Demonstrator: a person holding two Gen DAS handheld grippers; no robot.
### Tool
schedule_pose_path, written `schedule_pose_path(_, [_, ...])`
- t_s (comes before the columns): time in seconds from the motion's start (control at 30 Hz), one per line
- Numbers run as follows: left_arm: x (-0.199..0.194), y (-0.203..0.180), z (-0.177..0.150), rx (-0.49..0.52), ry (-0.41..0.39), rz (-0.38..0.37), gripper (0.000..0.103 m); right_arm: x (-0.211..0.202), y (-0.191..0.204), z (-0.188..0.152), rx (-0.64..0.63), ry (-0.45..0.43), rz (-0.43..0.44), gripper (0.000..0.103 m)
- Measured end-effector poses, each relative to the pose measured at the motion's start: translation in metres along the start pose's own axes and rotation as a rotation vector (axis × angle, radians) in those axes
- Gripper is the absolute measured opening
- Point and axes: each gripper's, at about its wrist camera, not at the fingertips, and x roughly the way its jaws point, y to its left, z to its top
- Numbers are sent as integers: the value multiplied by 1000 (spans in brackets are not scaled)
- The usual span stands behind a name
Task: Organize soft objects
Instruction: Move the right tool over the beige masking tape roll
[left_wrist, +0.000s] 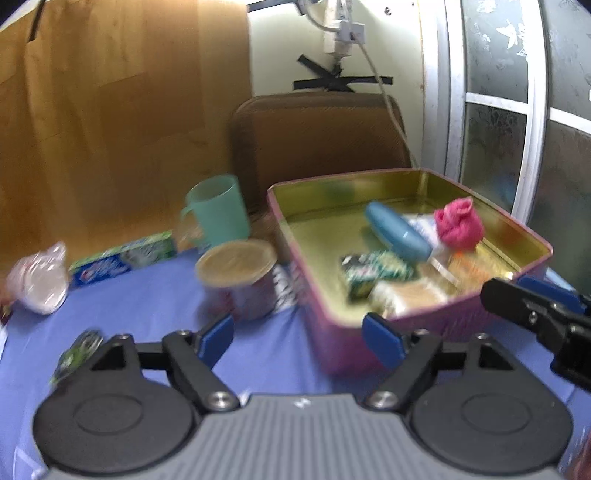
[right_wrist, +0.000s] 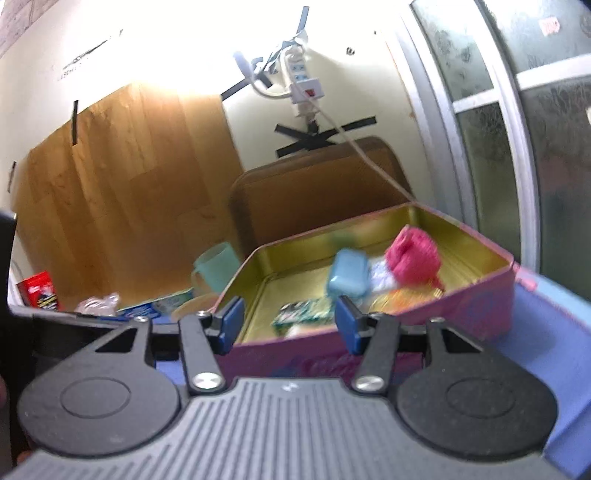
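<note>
Jaws of left gripper and right gripper stood apart, empty. Pink cloth bundle lay inside pink tin on blue-covered worktop, beside blue case.

The support surface is a table covered with a blue cloth, filling the lower half of the left wrist view. Resting directly on it:

- A pink tin with a gold interior, right of centre.
- A round can with a tan lid, just beside the tin's left wall.
- A teal mug, behind the can.
- A green-and-blue carton, lying flat, centre left.
- A crumpled clear plastic bag, left edge.
- A small green packet, lower left.
</note>
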Motion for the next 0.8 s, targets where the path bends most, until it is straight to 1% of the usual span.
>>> schedule_pose_path(0.2, [-24,35,-37,-51,37,36,80,-9,31,-20,4,60,39,57])
schedule_pose_path(0.43, [-46,71,-74,-79,44,88,80,-18,65,-37,-9,115,81,57])
schedule_pose_path(0.6, [-51,94,-97,-98,56,110,80,-20,82,-49,-16,150,107,57])
schedule_pose_path(0.8, [-51,117,-114,-121,65,144,80,-15,97,-63,-40,211,131,57])
